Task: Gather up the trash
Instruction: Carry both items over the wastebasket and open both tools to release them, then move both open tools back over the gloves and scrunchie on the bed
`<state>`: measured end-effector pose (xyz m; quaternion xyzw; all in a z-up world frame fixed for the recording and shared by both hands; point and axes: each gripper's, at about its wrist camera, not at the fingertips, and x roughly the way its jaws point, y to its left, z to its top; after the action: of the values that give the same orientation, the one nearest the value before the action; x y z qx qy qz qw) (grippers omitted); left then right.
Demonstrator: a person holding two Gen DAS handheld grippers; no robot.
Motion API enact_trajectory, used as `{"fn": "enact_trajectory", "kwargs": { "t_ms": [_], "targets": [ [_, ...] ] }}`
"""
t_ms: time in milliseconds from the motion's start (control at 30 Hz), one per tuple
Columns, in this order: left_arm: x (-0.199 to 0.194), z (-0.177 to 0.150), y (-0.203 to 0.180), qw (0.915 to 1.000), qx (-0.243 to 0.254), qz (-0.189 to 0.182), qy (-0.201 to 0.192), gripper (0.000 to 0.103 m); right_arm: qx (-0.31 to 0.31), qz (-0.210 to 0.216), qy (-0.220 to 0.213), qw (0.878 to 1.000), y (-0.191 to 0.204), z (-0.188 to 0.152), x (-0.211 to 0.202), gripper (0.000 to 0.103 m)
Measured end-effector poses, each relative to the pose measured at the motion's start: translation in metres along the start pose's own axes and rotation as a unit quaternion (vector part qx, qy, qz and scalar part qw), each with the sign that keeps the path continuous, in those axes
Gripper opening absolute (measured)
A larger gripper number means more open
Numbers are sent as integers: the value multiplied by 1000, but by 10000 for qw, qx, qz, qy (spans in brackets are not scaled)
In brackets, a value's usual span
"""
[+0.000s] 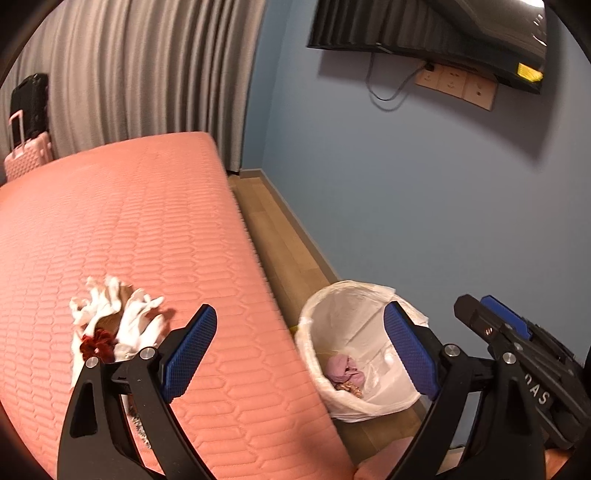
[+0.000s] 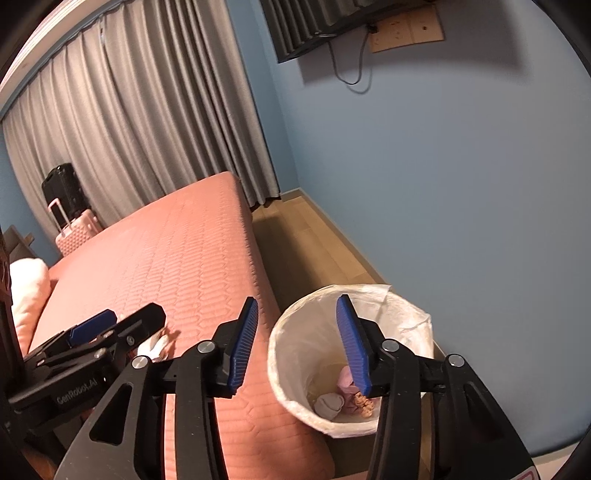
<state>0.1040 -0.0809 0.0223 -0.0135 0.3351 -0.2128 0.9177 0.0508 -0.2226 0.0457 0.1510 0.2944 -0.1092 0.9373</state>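
Note:
A pile of crumpled white tissues [image 1: 118,321] with brown paper and a dark red scrap lies on the pink mattress [image 1: 147,229]. My left gripper [image 1: 300,308] is open and empty, with its left finger just right of the pile. A bin with a white liner [image 1: 314,332] stands on the floor beside the bed. It holds a pink wad [image 1: 345,371] and brown scraps. My right gripper [image 2: 298,300] hovers open over the bin's [image 2: 280,350] near-left rim with nothing between its pads. Inside the bin lie the pink wad [image 2: 345,380], a whitish ball [image 2: 328,404] and brown scraps [image 2: 364,400].
A narrow strip of wooden floor [image 1: 280,236] runs between the bed and the blue wall [image 1: 406,184]. A TV [image 1: 424,26] hangs above with a dangling cable. A pink suitcase [image 1: 27,158] and a black one stand by the grey curtain [image 1: 147,66]. A pillow [image 2: 26,295] lies at the bed's left.

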Motion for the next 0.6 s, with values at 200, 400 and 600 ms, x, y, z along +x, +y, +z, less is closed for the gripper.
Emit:
{"fn": "enact_trajectory", "kwargs": {
  "t_ms": [200,400,600],
  "targets": [
    [-12,-6,29,9995,-254,187,-32,88,-140,208,143,9996,29,-12,3,44],
    [-22,-15,59,9979,-387,520,-59,88,-362,389,298,9981,62,-27,7,45],
    [-28,-25,91,9954,-630,728,-10,88,-547,553,431,9960,92,-36,15,46]
  ]
}}
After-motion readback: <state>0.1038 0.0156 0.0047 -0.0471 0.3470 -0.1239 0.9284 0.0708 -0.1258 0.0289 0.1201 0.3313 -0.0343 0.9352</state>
